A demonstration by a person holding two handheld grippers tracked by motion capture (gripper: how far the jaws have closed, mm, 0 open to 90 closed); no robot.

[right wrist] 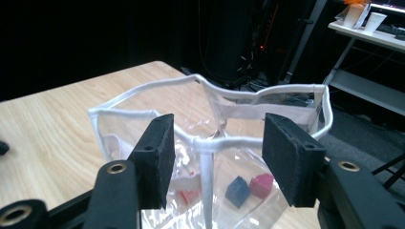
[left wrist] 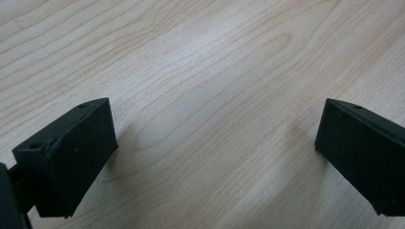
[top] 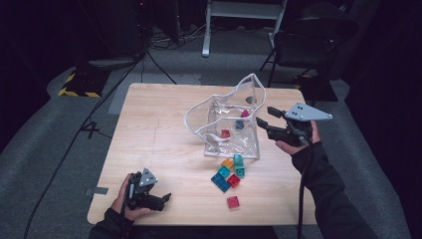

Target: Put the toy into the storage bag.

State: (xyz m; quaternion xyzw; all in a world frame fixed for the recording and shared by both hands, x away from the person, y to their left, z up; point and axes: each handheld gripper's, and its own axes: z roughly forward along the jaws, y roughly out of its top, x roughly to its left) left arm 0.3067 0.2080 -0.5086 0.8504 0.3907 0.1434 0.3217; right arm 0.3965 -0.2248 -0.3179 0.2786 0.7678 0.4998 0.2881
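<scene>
A person sits at a light wooden table (top: pixel 149 124) in a dark room, holding a black two-jaw gripper in each hand. Only the hands and dark sleeves come in from the near edge.

The left gripper (top: pixel 166 198) rests low at the near left corner of the table. The hand wraps its body from behind, and the jaws point sideways toward the middle of the table. Its jaws stand wide apart with nothing but bare wood between them, as the left gripper view shows.

The right gripper (top: pixel 264 115) is raised above the table's right side. The forearm reaches forward along the right edge and the hand grips from beneath, with the jaws aimed left at a clear plastic bag (top: pixel 224 119). The bag stands open at the middle of the table, toward the far side. In the right gripper view the jaws are partly apart, and the bag's white-trimmed rim (right wrist: pixel 205 143) lies between them. The pads do not press on it.

A few small blocks (right wrist: pixel 248 187) lie inside the bag. More coloured blocks (top: pixel 229 174) sit in a loose cluster on the table just in front of it.
</scene>
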